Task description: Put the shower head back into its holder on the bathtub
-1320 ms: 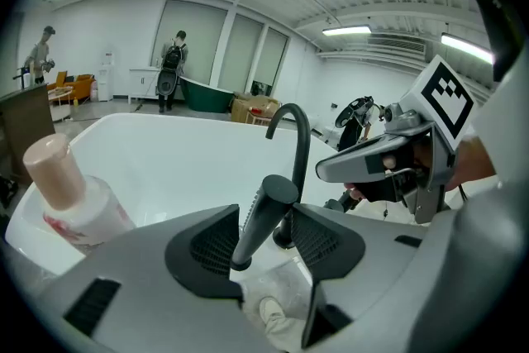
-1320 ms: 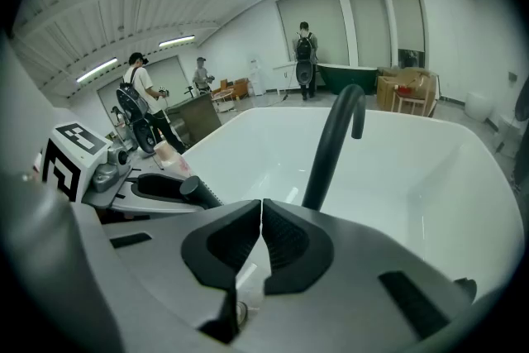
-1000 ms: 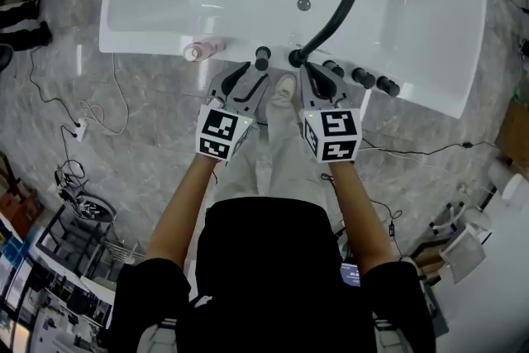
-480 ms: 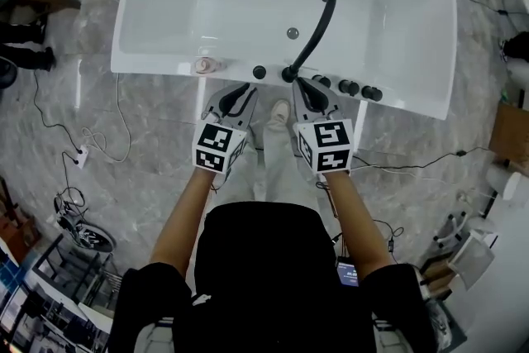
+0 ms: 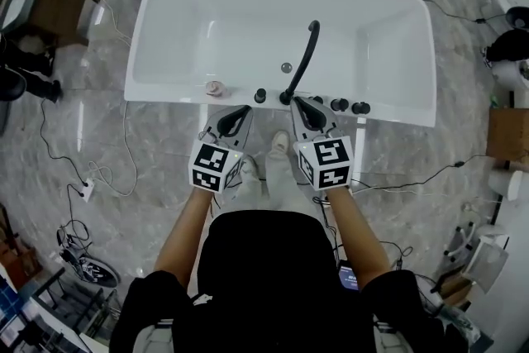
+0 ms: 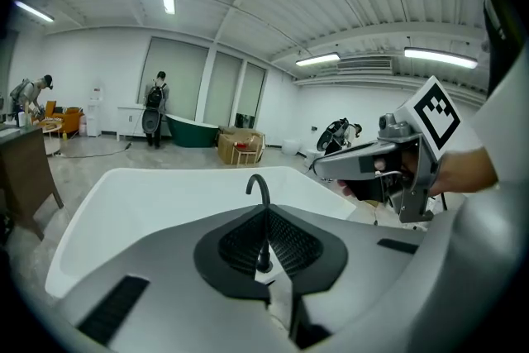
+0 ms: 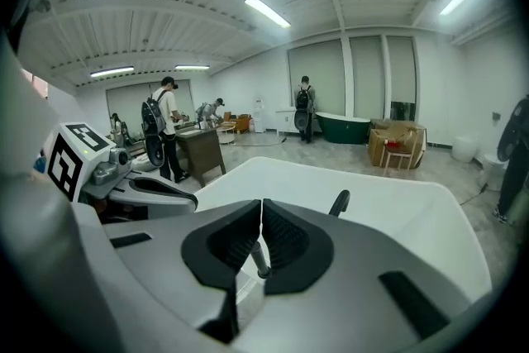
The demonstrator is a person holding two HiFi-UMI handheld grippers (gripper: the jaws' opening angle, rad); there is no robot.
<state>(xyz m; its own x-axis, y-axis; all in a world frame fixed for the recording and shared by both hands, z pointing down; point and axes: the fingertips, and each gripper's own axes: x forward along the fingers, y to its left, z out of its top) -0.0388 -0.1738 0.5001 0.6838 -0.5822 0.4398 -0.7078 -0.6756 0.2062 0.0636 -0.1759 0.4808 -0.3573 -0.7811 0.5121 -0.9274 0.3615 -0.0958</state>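
The white bathtub (image 5: 165, 29) lies ahead of me, with a black arched faucet (image 5: 306, 54) rising from its near rim. A short black shower head (image 5: 260, 95) stands in its holder on that rim, left of the faucet base. My left gripper (image 5: 238, 112) hovers short of the rim, apart from the shower head. Its jaws are closing and the pads meet with nothing between them (image 6: 266, 212). My right gripper (image 5: 302, 105) hangs beside it near the faucet base, shut and empty (image 7: 261, 207). The faucet (image 6: 259, 186) shows beyond the left jaws.
A pinkish bottle (image 5: 215, 87) and two black knobs (image 5: 350, 106) sit on the near rim. Cables (image 5: 99, 169) trail over the marble floor. A wooden table (image 5: 50, 0) stands left of the tub. People (image 7: 161, 132) stand far back in the room.
Both grippers have risen and drawn back from the tub rim, which now looks smaller and farther off. The left jaws, open by the shower head a second ago, have come together.
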